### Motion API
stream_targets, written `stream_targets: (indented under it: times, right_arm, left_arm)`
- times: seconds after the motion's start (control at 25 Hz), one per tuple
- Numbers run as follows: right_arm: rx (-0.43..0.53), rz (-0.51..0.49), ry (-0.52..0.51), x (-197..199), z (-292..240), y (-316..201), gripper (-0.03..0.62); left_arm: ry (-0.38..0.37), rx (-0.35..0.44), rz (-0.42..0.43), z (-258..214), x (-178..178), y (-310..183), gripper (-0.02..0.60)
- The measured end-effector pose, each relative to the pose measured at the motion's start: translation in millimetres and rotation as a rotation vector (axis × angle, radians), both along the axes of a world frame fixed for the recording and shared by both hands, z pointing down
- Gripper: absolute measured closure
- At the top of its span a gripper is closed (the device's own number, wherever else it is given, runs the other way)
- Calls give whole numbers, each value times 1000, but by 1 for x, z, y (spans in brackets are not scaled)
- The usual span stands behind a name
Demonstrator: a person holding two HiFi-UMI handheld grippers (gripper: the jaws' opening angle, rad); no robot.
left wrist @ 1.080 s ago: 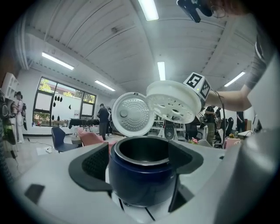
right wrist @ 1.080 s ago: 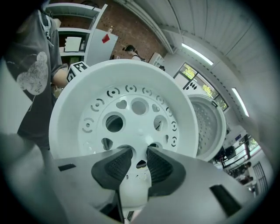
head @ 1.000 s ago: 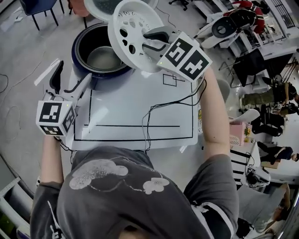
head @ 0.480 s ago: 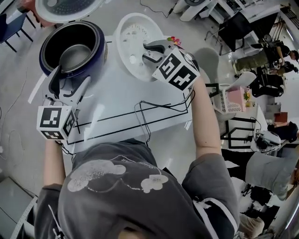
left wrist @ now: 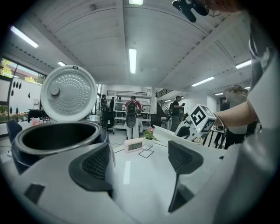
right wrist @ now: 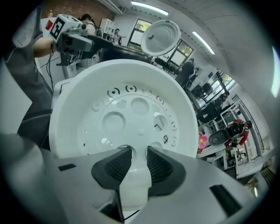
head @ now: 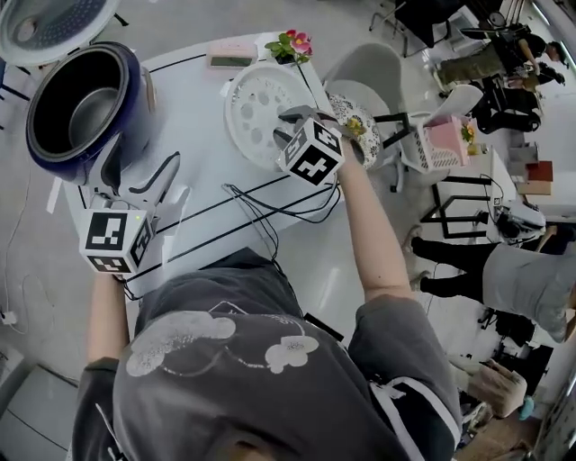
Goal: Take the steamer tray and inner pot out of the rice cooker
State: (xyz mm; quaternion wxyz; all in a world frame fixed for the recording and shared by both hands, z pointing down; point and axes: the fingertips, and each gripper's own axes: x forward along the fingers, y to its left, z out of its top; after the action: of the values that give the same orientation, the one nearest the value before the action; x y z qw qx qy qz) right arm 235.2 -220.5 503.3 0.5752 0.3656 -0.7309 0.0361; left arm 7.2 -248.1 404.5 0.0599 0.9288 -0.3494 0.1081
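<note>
— So, where is the steamer tray [head: 256, 108] right now?
— Out of the rice cooker [head: 135, 85], over the white surface [head: 193, 126], to the cooker's right in the head view. The right gripper [right wrist: 139, 159] has it. Its fingers [right wrist: 114, 165] are clenched on the tray's rim, one pad on each face, and the perforated dish fills that gripper's view with its hollow side toward the camera.
— Is it set down?
— I can't tell whether its underside touches the surface.
— And the inner pot [head: 94, 108]?
— It sits inside the cooker, grey metal showing down in the dark blue body. The lid [head: 40, 22] stands swung open behind it.
— What about the left gripper [left wrist: 139, 159]?
— Released. Its fingers [left wrist: 97, 164] are wide apart with only bare surface between them. It is held near the cooker's front, pointing roughly level along the surface, and the cooker is just to its left in its own view.
— Anything else up there?
— A small clock [head: 229, 58] and a potted pink flower [head: 290, 43] stand at the far edge, beyond the tray. Black cables [head: 261, 203] trail across the near part of the surface.
</note>
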Motion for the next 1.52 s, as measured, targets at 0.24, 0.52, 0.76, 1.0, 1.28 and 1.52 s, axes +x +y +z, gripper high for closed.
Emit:
stream_targets:
  times: [0.24,0.52,0.76,1.0,1.28,1.52]
  right_arm:
    - [-79,102,44,36,68,15,465]
    - [-157,132,97,53,130,25,464]
    - [-211,117,144,51,141,23,462]
    - [-259,103,148,50,142,23,457]
    - [-240,40,214,52,141,20,407]
    - [-209,24,235,57,135,12,302]
  left_arm:
    - [-34,-64,71,35,42,8,153]
    - [-64,-113,87,56,63,12,153]
    - [-89,-138,76,68,65,10,153]
    - [-85,-156,73,75,67,13,153]
    - [-69,-152,68,68,66,11,153]
    - [-60,-150,55,65,60,8,153]
